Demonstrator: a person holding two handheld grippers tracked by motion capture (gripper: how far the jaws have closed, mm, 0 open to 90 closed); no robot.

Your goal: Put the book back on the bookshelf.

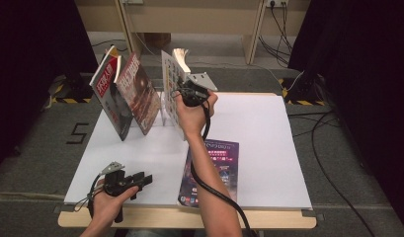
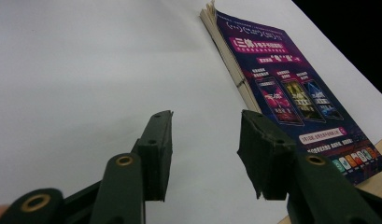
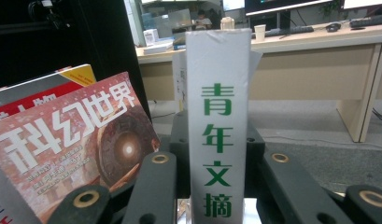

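upright, the white magazine [image 3: 219, 126] sits clamped in the right tongs [image 3: 216, 154]; left tongs [image 2: 205, 149] gape empty.

The white table [image 1: 268, 163] carries 1 purple magazine [image 1: 214, 170] (lying flat) and 2 leaning magazines [image 1: 128, 94].

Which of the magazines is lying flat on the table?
The purple magazine near the front edge; the other three stand upright at the back, one in the right gripper.

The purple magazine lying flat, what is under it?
The purple magazine lies flat on the white table. A person's forearm crosses above it. Anything beneath it is hidden.
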